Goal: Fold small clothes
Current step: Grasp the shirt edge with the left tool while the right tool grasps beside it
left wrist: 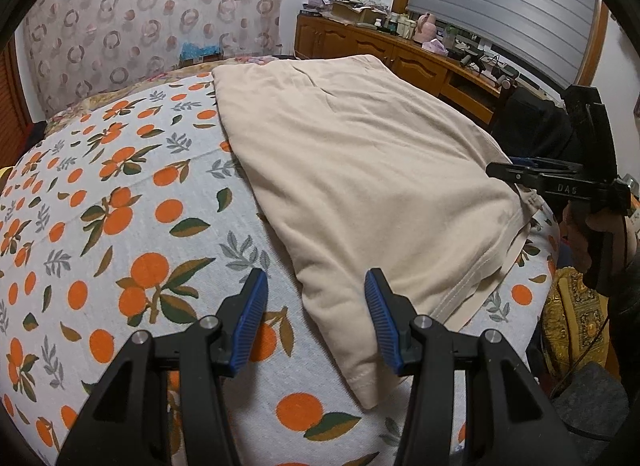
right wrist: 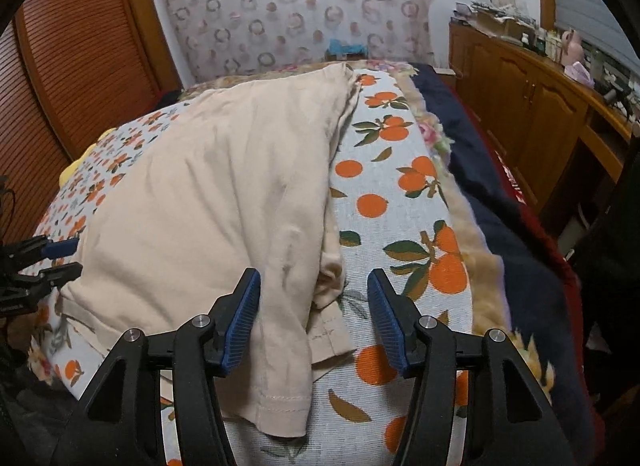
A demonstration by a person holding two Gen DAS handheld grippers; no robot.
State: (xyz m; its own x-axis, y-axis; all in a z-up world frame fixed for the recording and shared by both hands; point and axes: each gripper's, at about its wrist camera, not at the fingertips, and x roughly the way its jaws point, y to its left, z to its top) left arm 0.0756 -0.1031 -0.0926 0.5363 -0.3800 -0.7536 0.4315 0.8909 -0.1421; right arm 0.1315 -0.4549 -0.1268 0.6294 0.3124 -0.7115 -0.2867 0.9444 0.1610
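Beige folded garment (left wrist: 360,169) lies on an orange-print bedspread (left wrist: 120,205). Left gripper (left wrist: 316,322) hovers released at its corner; right gripper (right wrist: 314,320) straddles a sleeve, jaws opening, gripping nothing.

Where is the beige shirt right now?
The beige shirt lies folded on the orange-print bedcover, just ahead of both grippers. In the left wrist view it sits right of centre; in the right wrist view, left of centre.

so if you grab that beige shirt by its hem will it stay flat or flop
Probably flop: the beige shirt lies in soft wrinkles and folded layers. It looks thin, so likely light. On the orange-print sheet it would probably drag and bunch.
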